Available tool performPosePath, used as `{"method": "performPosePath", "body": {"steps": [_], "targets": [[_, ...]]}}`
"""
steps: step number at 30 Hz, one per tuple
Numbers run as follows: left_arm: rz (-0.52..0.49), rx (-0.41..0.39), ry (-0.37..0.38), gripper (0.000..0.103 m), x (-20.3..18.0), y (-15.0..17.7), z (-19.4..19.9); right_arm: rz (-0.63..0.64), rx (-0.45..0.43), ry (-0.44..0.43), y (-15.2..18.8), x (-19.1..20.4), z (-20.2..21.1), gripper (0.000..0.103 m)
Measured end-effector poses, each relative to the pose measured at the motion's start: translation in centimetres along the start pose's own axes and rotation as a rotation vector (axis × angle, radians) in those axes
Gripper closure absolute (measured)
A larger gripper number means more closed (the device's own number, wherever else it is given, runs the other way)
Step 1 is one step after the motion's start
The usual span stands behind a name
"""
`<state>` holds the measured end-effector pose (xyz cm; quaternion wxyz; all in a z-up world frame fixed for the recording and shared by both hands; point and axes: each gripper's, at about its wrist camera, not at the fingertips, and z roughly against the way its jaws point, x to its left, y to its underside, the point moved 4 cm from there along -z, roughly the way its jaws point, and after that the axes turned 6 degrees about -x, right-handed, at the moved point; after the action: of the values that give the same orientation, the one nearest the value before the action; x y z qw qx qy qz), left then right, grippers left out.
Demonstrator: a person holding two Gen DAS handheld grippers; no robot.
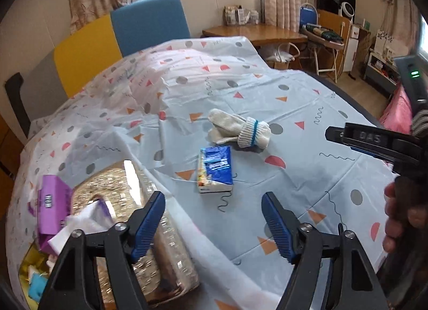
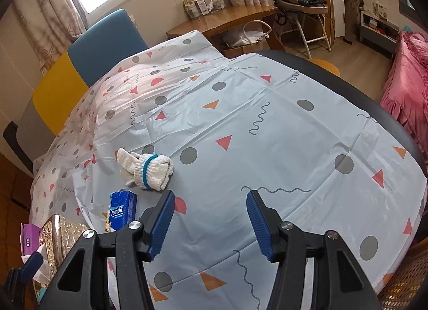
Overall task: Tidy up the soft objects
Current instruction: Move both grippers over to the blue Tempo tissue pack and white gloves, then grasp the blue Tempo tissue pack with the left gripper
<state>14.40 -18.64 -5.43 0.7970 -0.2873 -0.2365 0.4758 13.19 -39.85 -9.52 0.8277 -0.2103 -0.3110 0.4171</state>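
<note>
Tissues in a blue plastic-wrapped rectangular pocket pack [image 1: 215, 169] lie flat on the table's patterned plastic cloth [image 1: 307, 149], just ahead of the left gripper [image 1: 214, 227], whose blue-padded fingers [image 1: 149, 219] stand apart with nothing between them. Left of that gripper sits a shiny gold box [image 1: 149, 219] holding a purple tissue carton [image 1: 50, 203]. The pack's long axis runs roughly away from the left fingers, so they would likely straddle its narrow width. Just beyond it lies a rolled pair of white knitted gloves with a blue cuff band [image 1: 240, 129]. Further right, the right gripper [image 2: 211, 225] has its fingers apart and empty too, with pack and gloves off to its left; the left hand seems nearer.
</note>
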Motion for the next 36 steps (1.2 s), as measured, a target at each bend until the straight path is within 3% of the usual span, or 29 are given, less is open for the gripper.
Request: {"method": "performPosePath", "body": {"steps": [8, 14, 28, 31, 33, 36], "targets": [[0.063, 0.120, -0.008, 0.026, 0.1, -0.6, -5.7, -0.008, 0.015, -0.013, -0.1, -0.1, 0.0, 0.047], [0.099, 0.160, -0.042, 0.025, 1.0, -1.0, -8.5, -0.008, 0.021, -0.019, 0.0, 0.1, -0.1, 0.047], [0.023, 0.224, -0.120, 0.023, -0.1, -0.2, -14.5, 0.009, 0.045, -0.021, 0.4, 0.5, -0.6, 0.047], [0.031, 0.221, -0.097, 0.031, -0.3, 0.3, -15.1, 0.008, 0.044, -0.021, 0.4, 0.6, -0.6, 0.047], [0.041, 0.220, -0.063, 0.049, -0.8, 0.3, -15.0, 0.019, 0.045, -0.021, 0.4, 0.7, -0.7, 0.047], [0.048, 0.202, -0.044, 0.049, -1.0, 0.5, -14.9, 0.027, 0.046, -0.027, 0.5, 1.0, -0.7, 0.047]]}}
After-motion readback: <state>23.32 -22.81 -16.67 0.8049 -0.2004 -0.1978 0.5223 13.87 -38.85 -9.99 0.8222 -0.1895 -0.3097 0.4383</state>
